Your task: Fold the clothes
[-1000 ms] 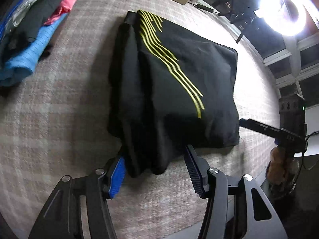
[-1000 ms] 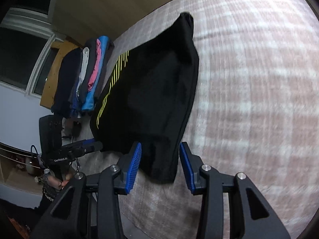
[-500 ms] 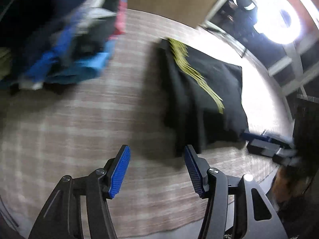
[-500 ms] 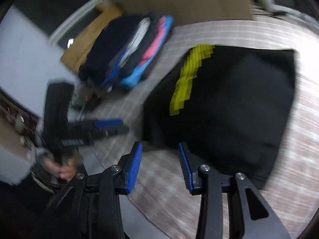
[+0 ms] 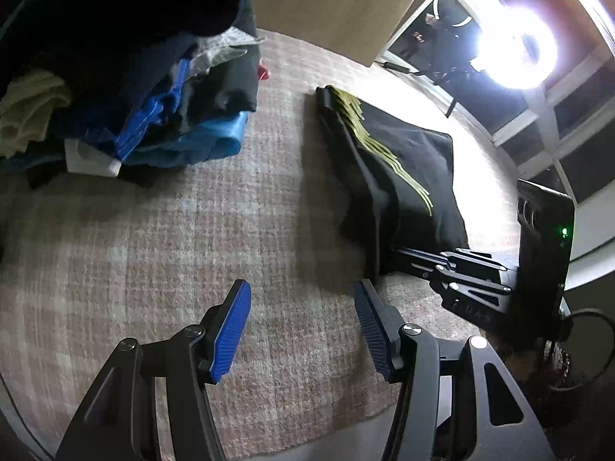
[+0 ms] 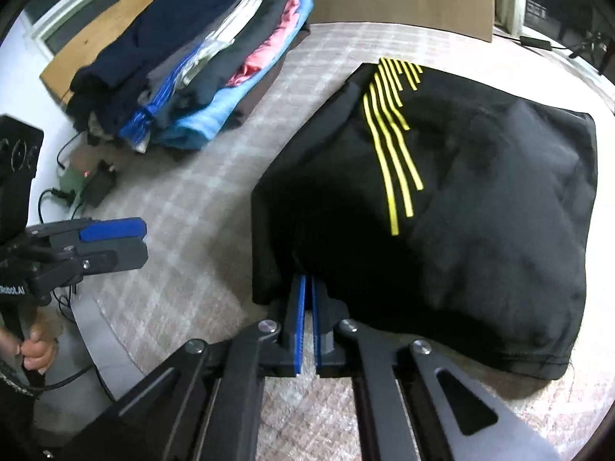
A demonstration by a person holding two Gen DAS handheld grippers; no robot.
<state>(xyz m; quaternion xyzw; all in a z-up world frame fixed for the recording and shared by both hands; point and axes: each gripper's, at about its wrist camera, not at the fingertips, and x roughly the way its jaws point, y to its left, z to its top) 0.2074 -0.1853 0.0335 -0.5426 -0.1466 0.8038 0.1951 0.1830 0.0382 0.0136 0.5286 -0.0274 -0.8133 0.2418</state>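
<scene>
Checked pink-grey cloth covers the surface. Folded black garment w/ yellow stripes lies on it, right of a stack of folded clothes. Right gripper has just snapped narrow at the garment's near edge, blue pads nearly touching, tips tucked under the fabric; can't tell if cloth's pinched. Left gripper half-wide over bare cloth, nothing between the jaws.

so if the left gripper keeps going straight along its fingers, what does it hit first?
Most likely the bare checked cover: the left gripper is open and empty. The black garment lies off to its right, the clothes stack to the left.
</scene>
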